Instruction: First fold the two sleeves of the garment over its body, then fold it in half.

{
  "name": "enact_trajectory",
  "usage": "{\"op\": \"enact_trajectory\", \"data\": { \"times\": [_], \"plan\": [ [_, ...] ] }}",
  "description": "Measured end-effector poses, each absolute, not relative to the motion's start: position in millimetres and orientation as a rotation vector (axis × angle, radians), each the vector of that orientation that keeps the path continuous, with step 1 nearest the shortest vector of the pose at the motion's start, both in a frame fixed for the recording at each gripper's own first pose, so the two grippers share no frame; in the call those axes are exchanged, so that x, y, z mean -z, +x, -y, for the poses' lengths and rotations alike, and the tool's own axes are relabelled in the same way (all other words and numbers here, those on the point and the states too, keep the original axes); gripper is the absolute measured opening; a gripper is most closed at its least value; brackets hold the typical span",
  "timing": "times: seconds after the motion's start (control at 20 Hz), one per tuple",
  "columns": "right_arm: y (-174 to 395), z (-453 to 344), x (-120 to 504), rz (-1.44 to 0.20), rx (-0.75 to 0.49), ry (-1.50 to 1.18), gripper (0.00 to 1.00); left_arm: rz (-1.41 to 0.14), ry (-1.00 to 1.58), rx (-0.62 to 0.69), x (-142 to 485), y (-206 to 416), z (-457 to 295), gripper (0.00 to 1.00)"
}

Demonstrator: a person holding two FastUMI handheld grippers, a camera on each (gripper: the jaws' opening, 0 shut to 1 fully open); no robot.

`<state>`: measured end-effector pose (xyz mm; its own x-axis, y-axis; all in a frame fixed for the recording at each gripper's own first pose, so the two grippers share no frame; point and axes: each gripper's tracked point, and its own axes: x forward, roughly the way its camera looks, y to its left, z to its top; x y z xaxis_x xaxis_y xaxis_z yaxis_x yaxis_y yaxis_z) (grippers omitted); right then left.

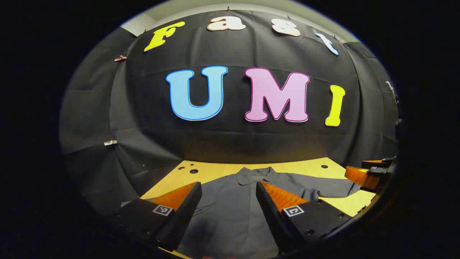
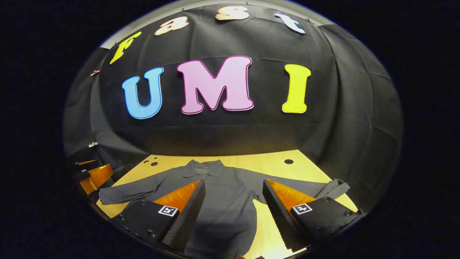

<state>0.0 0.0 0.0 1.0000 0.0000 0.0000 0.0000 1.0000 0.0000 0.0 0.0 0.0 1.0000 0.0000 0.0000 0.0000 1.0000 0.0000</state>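
Grey garment [image 2: 219, 194] is laid flat on the wooden counter [image 2: 276, 163], collar toward the wall, both sleeves spread outward. Left gripper [image 1: 229, 196] is held over the body, fingers wide apart, nothing gripped. Right gripper [image 2: 233, 194] likewise, fingers parted and empty.

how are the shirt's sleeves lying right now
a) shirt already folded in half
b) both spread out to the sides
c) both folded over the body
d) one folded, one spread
b: in the right gripper view the grey shirt lies flat on the table, left sleeve and right sleeve stretched outward, neither folded yet.
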Motion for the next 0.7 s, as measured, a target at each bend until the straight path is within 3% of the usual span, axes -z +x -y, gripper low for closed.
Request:
{"op": "enact_trajectory", "data": {
  "times": [0.7],
  "plan": [
    [11.4,24.1,4.6,-0.008,0.033,0.011,0.99,-0.028,-0.008,-0.021,7.2,4.2,3.4,0.95]
  ]
}}
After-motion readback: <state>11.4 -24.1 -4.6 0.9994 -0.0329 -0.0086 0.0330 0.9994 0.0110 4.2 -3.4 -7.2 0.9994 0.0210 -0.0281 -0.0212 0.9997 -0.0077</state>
